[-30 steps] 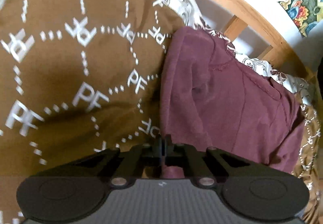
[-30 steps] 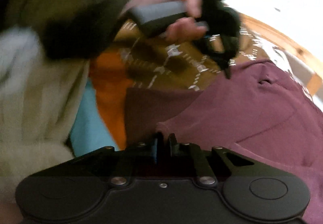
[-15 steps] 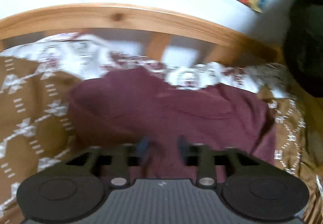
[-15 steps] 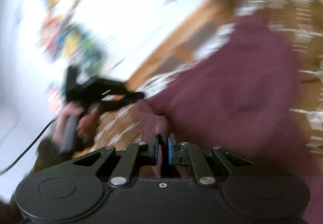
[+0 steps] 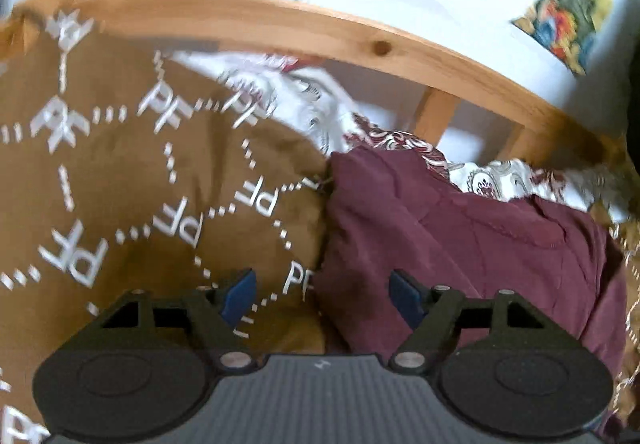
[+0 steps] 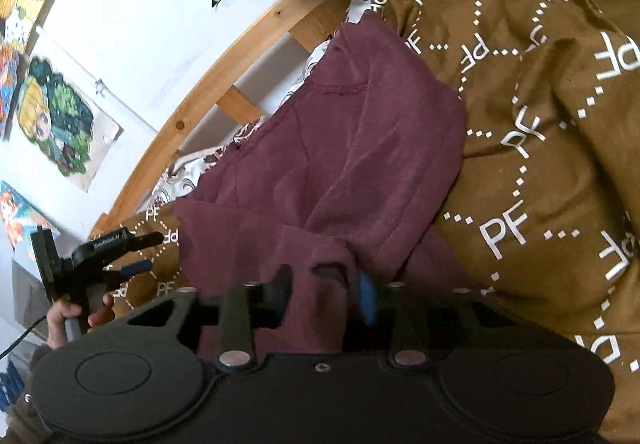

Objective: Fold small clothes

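Both grippers, left (image 5: 322,298) and right (image 6: 326,296), have just released the maroon garment (image 6: 352,148); it lies folded between their open fingers.

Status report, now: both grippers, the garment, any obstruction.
Left gripper open, jaws just widened, holding nothing. Right gripper jaws just opened, maroon garment fold between them, unpinched. Garment part-folded on brown blanket. Nothing in the way.
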`<move>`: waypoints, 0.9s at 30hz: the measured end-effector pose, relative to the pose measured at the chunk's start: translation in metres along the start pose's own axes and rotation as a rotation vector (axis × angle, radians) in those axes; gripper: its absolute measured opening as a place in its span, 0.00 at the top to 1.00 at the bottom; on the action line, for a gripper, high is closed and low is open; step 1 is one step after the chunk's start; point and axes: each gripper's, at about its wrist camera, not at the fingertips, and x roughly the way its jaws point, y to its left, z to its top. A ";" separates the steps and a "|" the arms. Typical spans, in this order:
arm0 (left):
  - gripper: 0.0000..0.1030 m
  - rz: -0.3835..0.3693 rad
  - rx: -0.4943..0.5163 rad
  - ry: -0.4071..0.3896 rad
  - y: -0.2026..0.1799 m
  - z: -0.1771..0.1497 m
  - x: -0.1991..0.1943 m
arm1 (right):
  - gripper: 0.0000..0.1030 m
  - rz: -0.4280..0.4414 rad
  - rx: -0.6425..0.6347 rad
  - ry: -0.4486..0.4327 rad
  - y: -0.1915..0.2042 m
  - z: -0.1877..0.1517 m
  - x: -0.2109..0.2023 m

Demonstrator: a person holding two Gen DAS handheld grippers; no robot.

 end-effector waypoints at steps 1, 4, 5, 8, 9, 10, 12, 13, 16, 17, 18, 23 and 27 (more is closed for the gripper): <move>0.25 -0.016 -0.009 0.007 0.003 0.000 0.006 | 0.48 -0.009 -0.019 0.000 0.001 -0.001 0.002; 0.25 -0.033 0.020 0.010 -0.001 0.001 0.023 | 0.47 -0.042 -0.104 0.002 0.009 -0.007 0.006; 0.25 -0.039 0.030 0.012 -0.004 0.001 0.029 | 0.48 -0.052 -0.139 0.001 0.012 -0.008 0.009; 0.83 -0.052 0.016 0.038 -0.004 -0.001 0.038 | 0.49 -0.060 -0.229 0.003 0.019 -0.014 0.014; 0.93 -0.067 -0.014 0.043 -0.001 -0.002 0.039 | 0.49 -0.059 -0.248 0.004 0.021 -0.015 0.017; 0.95 -0.068 -0.043 0.034 0.002 -0.002 0.039 | 0.51 -0.053 -0.262 0.005 0.022 -0.016 0.019; 0.96 -0.068 -0.097 0.013 0.008 -0.001 0.031 | 0.67 -0.043 -0.294 0.006 0.026 -0.018 0.021; 0.96 -0.055 -0.117 0.006 0.011 0.000 0.028 | 0.74 -0.036 -0.304 0.007 0.028 -0.019 0.022; 0.96 -0.008 -0.197 -0.010 0.026 0.004 0.019 | 0.92 0.016 -0.281 0.006 0.028 -0.018 0.023; 0.96 -0.003 -0.217 -0.006 0.031 0.005 0.019 | 0.94 0.033 -0.265 0.008 0.028 -0.018 0.023; 0.96 0.001 -0.232 0.008 0.036 0.005 0.023 | 0.94 0.043 -0.251 0.017 0.027 -0.017 0.024; 0.91 -0.023 -0.234 0.010 0.038 0.000 0.024 | 0.95 0.018 -0.199 0.043 0.021 -0.015 0.027; 0.55 -0.045 -0.223 -0.019 0.039 0.002 0.010 | 0.83 -0.027 -0.187 0.053 0.017 -0.014 0.028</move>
